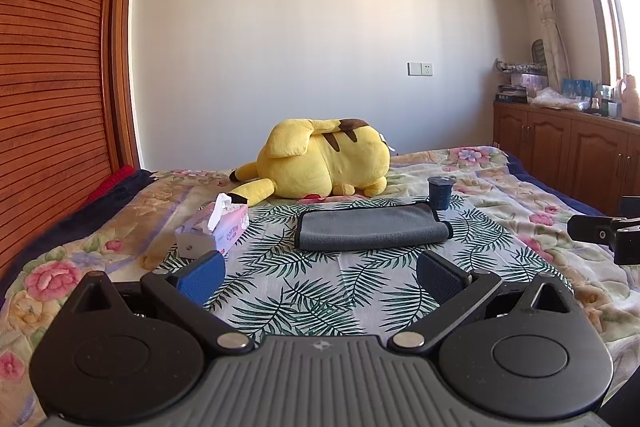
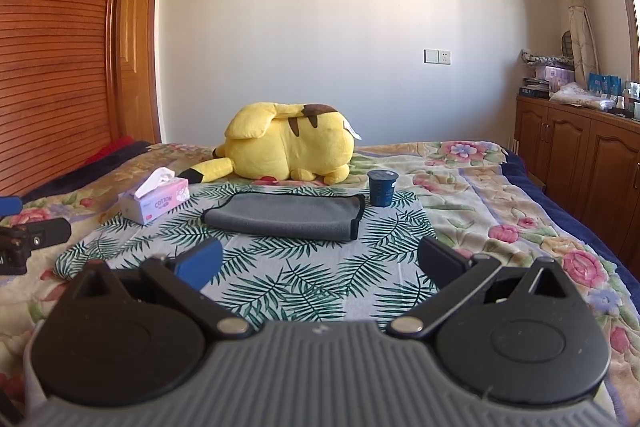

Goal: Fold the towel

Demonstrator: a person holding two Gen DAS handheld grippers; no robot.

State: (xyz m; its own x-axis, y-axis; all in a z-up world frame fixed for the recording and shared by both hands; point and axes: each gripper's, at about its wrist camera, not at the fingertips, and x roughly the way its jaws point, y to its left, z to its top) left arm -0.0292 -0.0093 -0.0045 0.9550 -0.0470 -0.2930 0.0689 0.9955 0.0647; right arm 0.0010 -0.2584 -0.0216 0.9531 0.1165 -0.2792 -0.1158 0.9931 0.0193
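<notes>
- Towel (image 1: 374, 229), grey with a dark border, lies folded over on itself on the leaf-print cloth (image 1: 320, 291), ahead of both grippers and touching neither; from the right wrist view the towel (image 2: 286, 215) shows its rolled fold toward the camera.
- Bed cover with a flower pattern (image 1: 532, 203) carries everything; the leaf-print cloth is spread over its middle.
- Yellow plush toy (image 1: 324, 163) lies on its side behind the towel, near the wall.
- Left gripper (image 1: 320, 273) hangs above the near part of the leaf-print cloth with its jaws spread wide and nothing between them; its blue pads (image 1: 204, 275) are clear of the fabric.
- Right gripper (image 2: 320, 263) hangs likewise over the cloth, jaws wide apart and empty, well short of the towel.
- Pink tissue box (image 1: 218, 231) stands at the cloth's left edge, near the towel's left end, with a tissue sticking up.
- Dark blue cup (image 1: 440, 191) stands upright just beside the towel's far right corner.
</notes>
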